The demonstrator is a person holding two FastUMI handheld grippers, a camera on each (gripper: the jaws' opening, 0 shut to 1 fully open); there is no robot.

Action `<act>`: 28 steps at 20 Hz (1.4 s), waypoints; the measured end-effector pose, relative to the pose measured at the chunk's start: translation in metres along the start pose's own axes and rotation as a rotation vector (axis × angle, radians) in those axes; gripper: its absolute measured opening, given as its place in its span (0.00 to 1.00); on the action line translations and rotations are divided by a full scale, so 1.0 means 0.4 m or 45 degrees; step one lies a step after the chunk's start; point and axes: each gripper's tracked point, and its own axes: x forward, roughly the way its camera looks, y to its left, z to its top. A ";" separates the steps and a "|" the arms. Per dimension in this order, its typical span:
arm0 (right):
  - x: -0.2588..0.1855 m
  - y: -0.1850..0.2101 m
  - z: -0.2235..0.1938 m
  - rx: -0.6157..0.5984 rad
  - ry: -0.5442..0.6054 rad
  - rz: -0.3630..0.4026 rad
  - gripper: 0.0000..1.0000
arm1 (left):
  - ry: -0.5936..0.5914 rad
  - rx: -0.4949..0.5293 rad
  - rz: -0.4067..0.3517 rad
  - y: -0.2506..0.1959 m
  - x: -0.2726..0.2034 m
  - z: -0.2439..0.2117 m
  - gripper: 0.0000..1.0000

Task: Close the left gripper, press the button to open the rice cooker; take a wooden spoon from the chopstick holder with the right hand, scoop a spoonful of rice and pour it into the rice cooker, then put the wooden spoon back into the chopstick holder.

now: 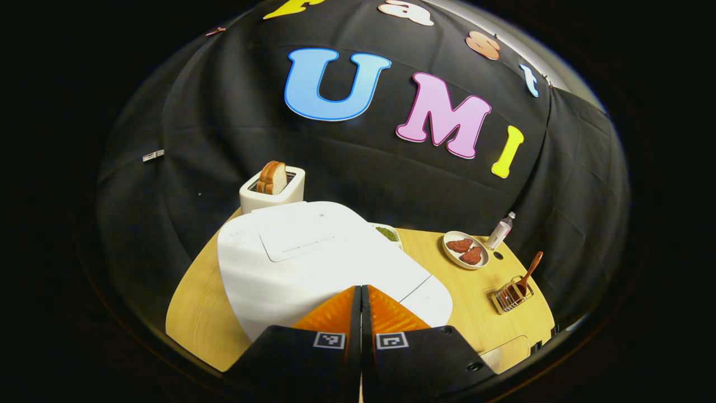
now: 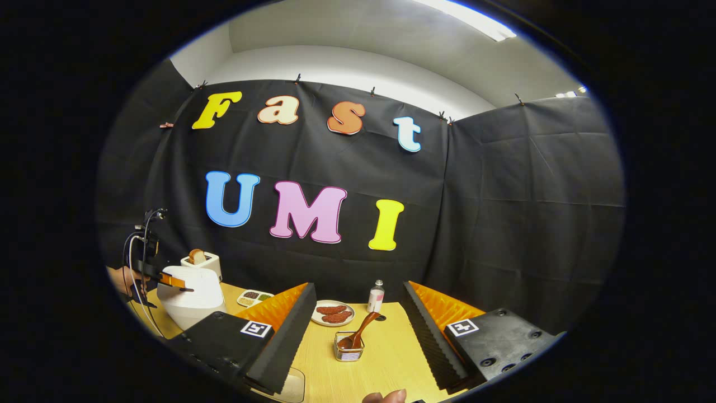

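rice cooker (image 1: 313, 257) lid closed beneath the clenched left gripper (image 1: 361, 302); right gripper (image 2: 358, 313) hovers released.

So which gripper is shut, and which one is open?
The left gripper is shut, its orange fingers pressed together over the rice cooker. The right gripper is open, fingers wide apart.

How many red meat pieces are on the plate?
2. Both lie on the round plate behind the chopstick holder: one meat piece toward the rice cooker, the other meat piece beside it.
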 end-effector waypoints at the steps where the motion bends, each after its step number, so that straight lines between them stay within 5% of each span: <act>1: -0.002 -0.001 -0.006 0.005 0.008 -0.002 0.97 | 0.015 0.014 0.002 0.001 0.006 -0.003 0.06; 13: -0.009 0.008 -0.025 0.023 0.032 -0.010 0.98 | 0.101 0.039 0.037 -0.003 0.019 -0.032 0.07; 28: -0.036 -0.012 -0.015 0.023 0.022 -0.029 0.98 | -0.494 0.118 0.183 0.029 -0.114 0.291 0.11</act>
